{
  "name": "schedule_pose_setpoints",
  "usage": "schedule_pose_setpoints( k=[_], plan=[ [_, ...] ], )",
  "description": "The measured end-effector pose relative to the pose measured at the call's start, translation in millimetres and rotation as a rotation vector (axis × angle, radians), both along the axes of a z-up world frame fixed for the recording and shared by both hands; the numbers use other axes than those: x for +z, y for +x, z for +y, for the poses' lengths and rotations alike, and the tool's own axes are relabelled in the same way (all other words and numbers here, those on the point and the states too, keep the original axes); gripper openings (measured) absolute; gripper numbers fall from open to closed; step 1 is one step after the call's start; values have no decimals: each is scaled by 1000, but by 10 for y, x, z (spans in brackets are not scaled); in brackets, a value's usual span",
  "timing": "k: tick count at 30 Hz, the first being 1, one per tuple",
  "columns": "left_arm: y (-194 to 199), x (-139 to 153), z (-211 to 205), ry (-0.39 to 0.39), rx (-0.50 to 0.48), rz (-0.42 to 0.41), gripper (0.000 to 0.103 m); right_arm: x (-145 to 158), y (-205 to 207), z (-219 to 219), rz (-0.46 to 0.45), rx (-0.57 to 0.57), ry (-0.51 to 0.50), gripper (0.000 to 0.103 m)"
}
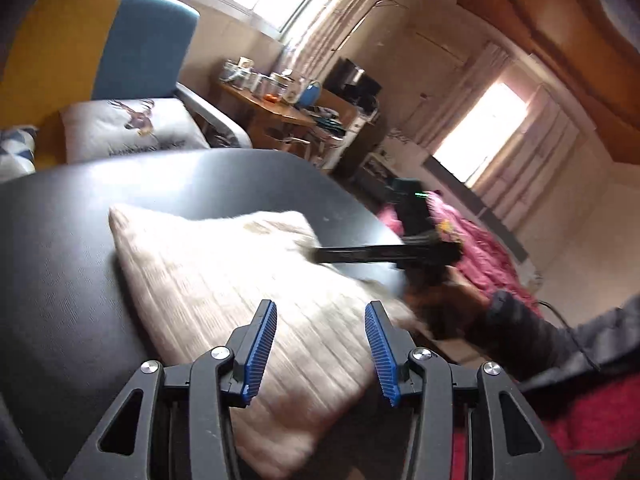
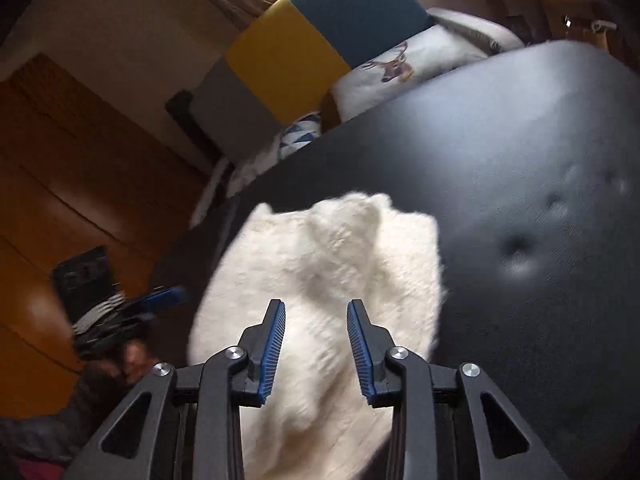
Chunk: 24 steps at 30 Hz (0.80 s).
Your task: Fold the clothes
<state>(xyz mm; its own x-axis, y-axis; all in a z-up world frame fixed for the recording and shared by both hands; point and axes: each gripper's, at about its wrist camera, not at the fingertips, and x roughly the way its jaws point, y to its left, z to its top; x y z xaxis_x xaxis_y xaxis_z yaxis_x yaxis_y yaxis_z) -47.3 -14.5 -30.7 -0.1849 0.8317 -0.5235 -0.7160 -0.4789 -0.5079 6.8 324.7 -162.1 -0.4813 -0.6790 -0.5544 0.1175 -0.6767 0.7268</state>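
Both claws, left claw (image 1: 320, 312) and right claw (image 2: 316, 310), we hold half open and empty above the folded cream garment (image 1: 224, 280) on the black counter (image 1: 60, 264).

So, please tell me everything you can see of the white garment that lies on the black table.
The white garment is a cream, fuzzy knit with faint ribbed lines, soft and thick as it looks. It lies folded into a compact, roughly rectangular bundle on the black table, near the edge closest to the cameras, and one corner points toward the sofa. Both frames are blurred, so sleeves or a collar cannot be told. The left gripper and the right gripper are open above it, with nothing between their fingers.
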Motion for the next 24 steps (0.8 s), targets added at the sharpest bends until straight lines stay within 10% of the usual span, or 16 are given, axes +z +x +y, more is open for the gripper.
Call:
schedule_pose_setpoints(
  k=[7, 14, 17, 19, 24],
  plan=[
    [-305, -245, 479, -90, -44, -19, 47, -107, 387, -280, -67, 203, -85, 65],
    [-448, -166, 810, -115, -114, 7, 47, -404, 67, -892, -135, 455, -251, 68],
    [-458, -211, 884, -151, -144, 5, 47, -572, 207, -1000, -224, 627, -113, 57],
    [-420, -324, 920, -196, -172, 7, 47, -694, 244, -784, -277, 572, -74, 15],
    [-286, -549, 945, -231, -214, -1, 47, -609, 448, -435, -243, 422, -23, 12]
  ],
)
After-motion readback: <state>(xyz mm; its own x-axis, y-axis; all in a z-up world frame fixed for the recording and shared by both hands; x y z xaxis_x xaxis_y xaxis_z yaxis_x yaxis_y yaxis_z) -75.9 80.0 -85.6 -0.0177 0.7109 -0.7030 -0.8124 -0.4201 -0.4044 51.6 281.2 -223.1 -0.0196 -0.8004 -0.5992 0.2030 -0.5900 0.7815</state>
